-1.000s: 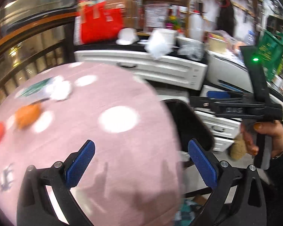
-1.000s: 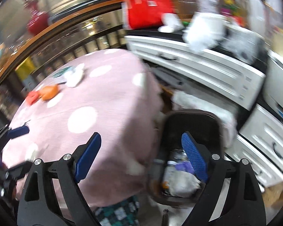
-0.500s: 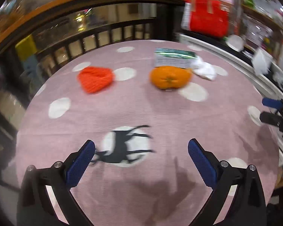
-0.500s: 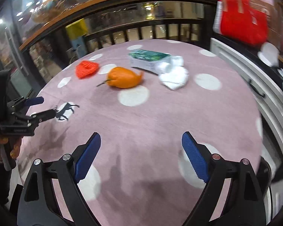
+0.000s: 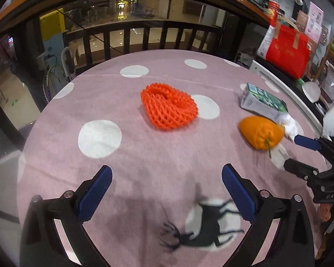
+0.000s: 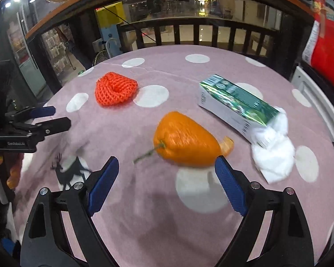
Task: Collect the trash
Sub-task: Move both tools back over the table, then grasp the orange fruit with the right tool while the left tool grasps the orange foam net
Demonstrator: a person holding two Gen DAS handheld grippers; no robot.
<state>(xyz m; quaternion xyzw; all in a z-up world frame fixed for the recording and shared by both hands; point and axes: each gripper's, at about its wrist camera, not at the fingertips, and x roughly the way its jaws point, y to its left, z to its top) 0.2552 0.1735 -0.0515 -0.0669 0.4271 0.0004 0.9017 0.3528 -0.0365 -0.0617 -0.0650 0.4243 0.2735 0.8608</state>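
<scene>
Both my spread, empty jaws have swung nearer the soft, light orange foam-net sleeve [image 5: 168, 106], best pinched at its rim.

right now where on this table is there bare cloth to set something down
Bare tablecloth lies between the left claw and the orange foam net, and around the reindeer print. It is crowded on the right side: the orange peel, green carton and white tissue sit close together, just ahead of the right claw.
</scene>
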